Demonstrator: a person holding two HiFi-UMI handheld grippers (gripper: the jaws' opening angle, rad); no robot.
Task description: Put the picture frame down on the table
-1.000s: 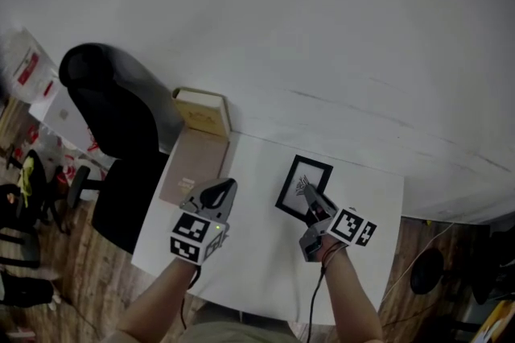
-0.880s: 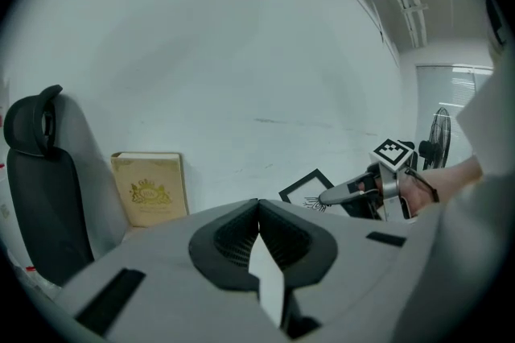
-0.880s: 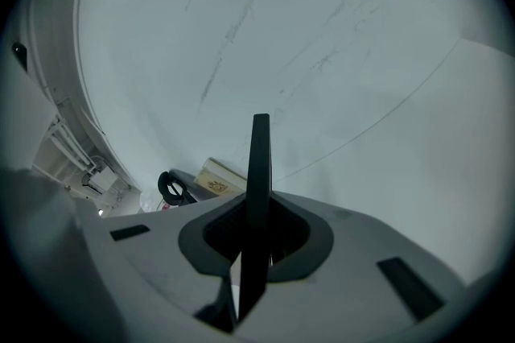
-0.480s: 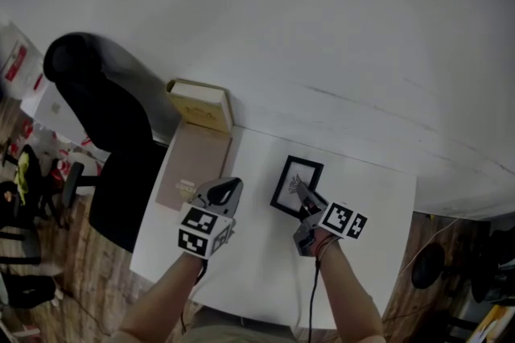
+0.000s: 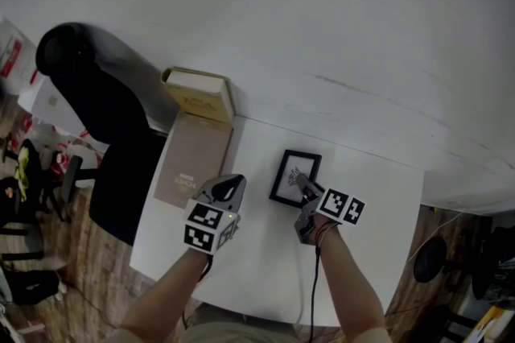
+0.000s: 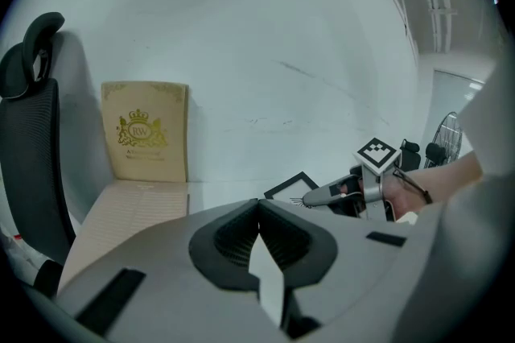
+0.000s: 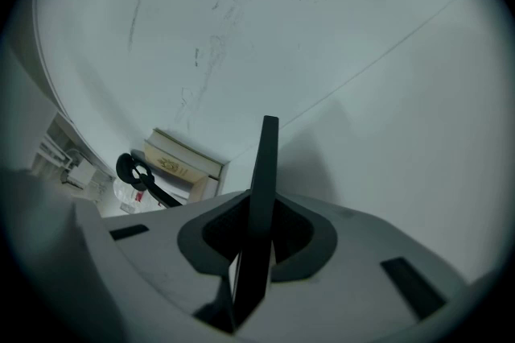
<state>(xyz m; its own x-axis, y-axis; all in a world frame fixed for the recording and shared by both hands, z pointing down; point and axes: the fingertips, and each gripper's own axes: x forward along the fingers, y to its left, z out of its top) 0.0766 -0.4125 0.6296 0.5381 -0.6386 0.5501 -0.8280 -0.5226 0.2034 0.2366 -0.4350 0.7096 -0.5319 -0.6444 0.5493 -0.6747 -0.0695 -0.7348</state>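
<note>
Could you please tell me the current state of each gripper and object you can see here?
Right gripper: shut on the picture frame's near edge.
Left gripper: shut, nothing between its jaws.
Picture frame: held low over the table; cannot tell whether it touches.
Cream box: standing upright against the wall.
Brown folder: lying flat on the table.

1. In the head view we look steeply down from well above the white table [image 5: 265, 253].
2. In the left gripper view we sit low over it, facing the wall and the crested book [image 6: 145, 132], the right gripper [image 6: 314, 199] at our right.
3. The right gripper view puts us close against the picture frame [image 7: 265, 156], edge-on.
4. All three share the book and black chair [image 5: 113, 140].
</note>
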